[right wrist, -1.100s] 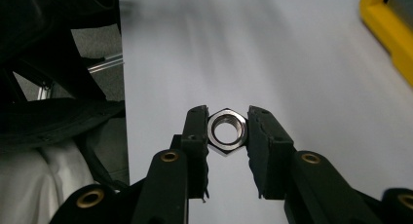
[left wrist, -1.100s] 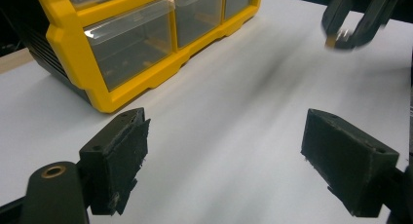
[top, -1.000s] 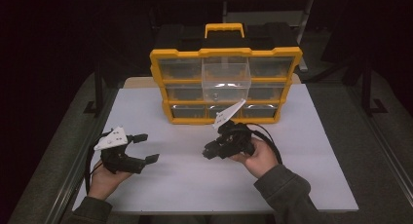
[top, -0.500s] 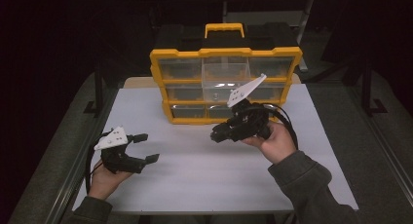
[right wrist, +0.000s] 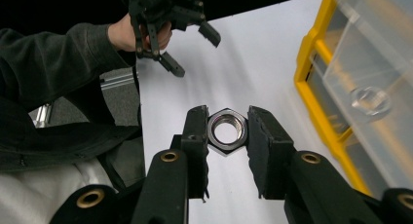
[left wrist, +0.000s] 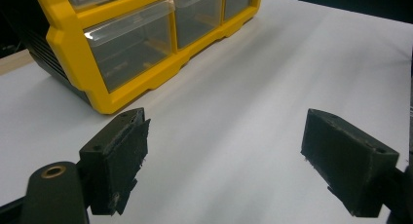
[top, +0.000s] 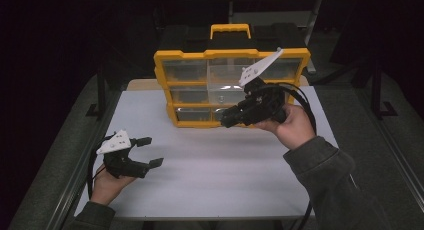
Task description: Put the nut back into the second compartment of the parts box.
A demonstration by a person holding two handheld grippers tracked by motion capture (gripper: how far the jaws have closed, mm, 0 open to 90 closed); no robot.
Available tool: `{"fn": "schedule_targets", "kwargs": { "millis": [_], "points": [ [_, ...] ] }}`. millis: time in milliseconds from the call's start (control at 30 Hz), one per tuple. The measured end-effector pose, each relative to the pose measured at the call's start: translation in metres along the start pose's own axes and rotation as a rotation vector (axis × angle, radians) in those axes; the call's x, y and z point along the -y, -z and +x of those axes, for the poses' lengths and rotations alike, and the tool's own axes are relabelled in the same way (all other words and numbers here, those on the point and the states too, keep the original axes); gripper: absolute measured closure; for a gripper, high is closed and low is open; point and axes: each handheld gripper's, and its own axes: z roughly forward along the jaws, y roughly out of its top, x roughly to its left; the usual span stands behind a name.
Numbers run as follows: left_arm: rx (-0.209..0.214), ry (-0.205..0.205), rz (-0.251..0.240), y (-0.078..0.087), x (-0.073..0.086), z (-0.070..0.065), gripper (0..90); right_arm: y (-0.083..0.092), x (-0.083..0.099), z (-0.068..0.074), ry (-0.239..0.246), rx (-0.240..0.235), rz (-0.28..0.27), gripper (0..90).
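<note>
The right tongs (right wrist: 228, 131) have risen gripping a nut (right wrist: 227, 131) above the white table (top: 240, 175); left tongs (left wrist: 224, 160) gape.

Left gripper (left wrist: 224, 170) low over white table (left wrist: 272, 87), two black jaws wide apart, nothing between pads. Yellow-framed drawer organizer (left wrist: 78, 63) ahead and left of left jaw, standing on table, apart from gripper. Clear drawers (left wrist: 131, 46) shut in bottom row; contents perhaps small parts, too blurred to tell.
</note>
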Motion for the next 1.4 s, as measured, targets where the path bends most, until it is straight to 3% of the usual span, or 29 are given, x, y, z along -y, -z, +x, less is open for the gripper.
{"fn": "schedule_targets", "kwargs": {
  "millis": [267,667,867,933,1033,1133,1267,1400],
  "points": [
    [-0.001,-0.002,0.0,0.0,0.0,0.0,16.9,0.02,-0.02,-0.01,-0.012,0.008,-0.026,68.9],
    [-0.002,0.001,-0.002,0.001,0.0,0.0,16.9,0.04,-0.049,-0.029,-0.025,0.068,-0.039,68.8],
    [0.001,0.009,-0.003,0.002,0.0,0.0,16.9,0.043,-0.058,-0.039,-0.041,0.104,-0.026,68.9],
    [-0.001,0.006,-0.003,0.002,0.0,0.0,16.9,0.044,-0.061,-0.043,-0.07,0.107,-0.029,68.9],
    [-0.001,0.008,-0.003,0.002,0.0,0.001,16.9,0.043,-0.062,-0.049,-0.053,0.13,-0.026,68.8],
    [0.0,0.008,-0.004,0.002,0.0,0.001,16.9,0.042,-0.063,-0.053,-0.067,0.133,-0.027,68.8],
    [-0.003,-0.011,0.0,0.003,-0.001,0.002,16.9,0.036,-0.064,-0.067,-0.076,0.153,-0.007,68.8],
    [-0.002,0.003,-0.014,0.003,0.0,0.002,16.9,0.029,-0.062,-0.074,-0.096,0.161,0.018,68.8]
  ]
}}
